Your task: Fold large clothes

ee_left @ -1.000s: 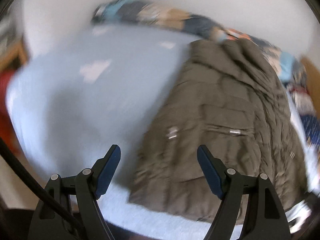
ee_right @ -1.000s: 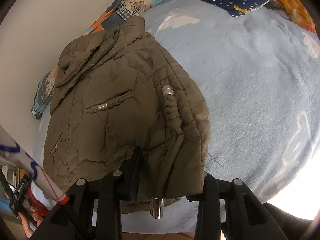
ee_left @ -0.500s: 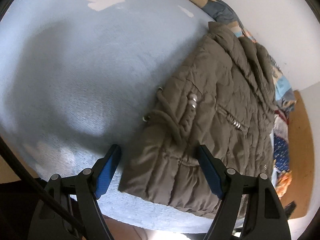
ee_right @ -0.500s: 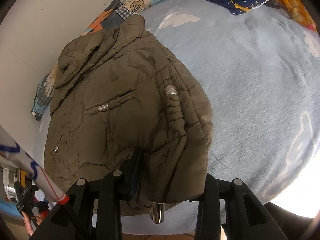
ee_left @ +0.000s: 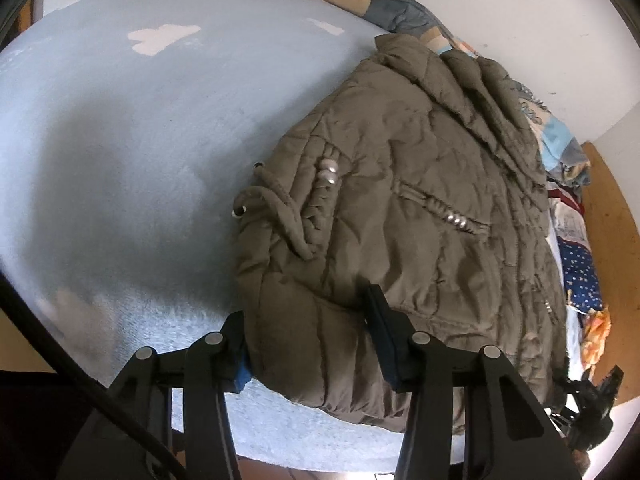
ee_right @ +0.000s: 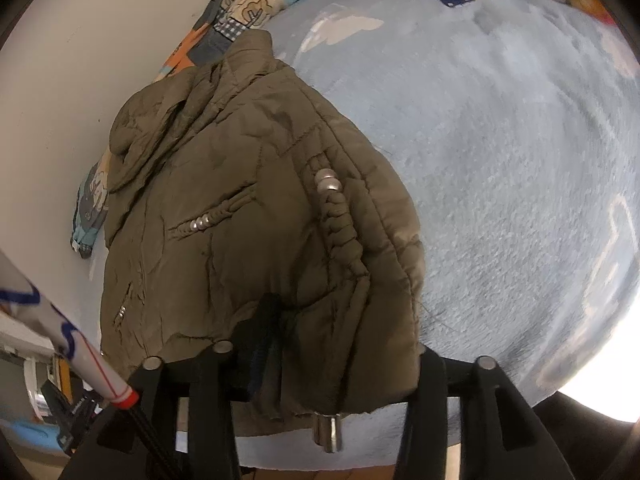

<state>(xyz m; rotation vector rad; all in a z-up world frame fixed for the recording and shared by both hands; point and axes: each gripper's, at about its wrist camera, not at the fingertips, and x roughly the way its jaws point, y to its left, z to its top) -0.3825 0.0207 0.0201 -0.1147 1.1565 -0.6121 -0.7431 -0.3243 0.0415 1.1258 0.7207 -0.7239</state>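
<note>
Jacket [ee_left: 420, 208] is lying on the bed [ee_left: 132, 148], over toward the wall [ee_left: 520, 12], collar end pointing away and hem hanging right at the near edge. It looks folded in already, sleeves tucked so it's a narrow block, drawcord [ee_left: 280, 212] flopped out on one side.

Left gripper [ee_left: 306, 328] has its jaws clamped on the hem corner, one finger on top of the fabric and one underneath. Right gripper [ee_right: 340, 344] is doing the same at the other hem corner, jaws closed on the puffy edge, with the metal cord end [ee_right: 329, 432] dangling just below. Grabbing both bottom corners makes sense to me: a padded coat is bulky and slippery, so you need two pinch points to keep the hem straight.

My guess is the next move is lifting the hem and carrying it up toward the collar to halve the thing. Risk is the puffy layers sliding apart or the cord getting trapped in the fold.

Patterned quilt [ee_right: 240, 4] is bunched along the wall, out of the way.
</note>
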